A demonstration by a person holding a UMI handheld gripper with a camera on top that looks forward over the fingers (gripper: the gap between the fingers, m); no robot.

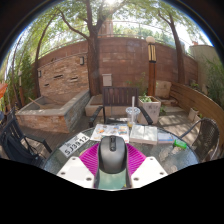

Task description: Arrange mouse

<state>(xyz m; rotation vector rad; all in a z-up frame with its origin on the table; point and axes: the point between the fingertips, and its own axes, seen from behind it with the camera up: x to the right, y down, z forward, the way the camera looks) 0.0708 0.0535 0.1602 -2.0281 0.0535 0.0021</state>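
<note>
A dark grey computer mouse (112, 154) sits between my gripper's fingers, its nose pointing away from me. My gripper (112, 160) is shut on the mouse, with the magenta pads (92, 159) pressing on its left and right sides. The mouse is held just above the near part of a round glass table (60, 160). The mouse's rear end is hidden low between the fingers.
Beyond the mouse, the table holds papers or magazines (108, 130), a clear cup (133, 115) and a white label (75, 145). Dark chairs (118, 100) stand around the table. A brick planter (55, 108), a brick wall and trees lie beyond.
</note>
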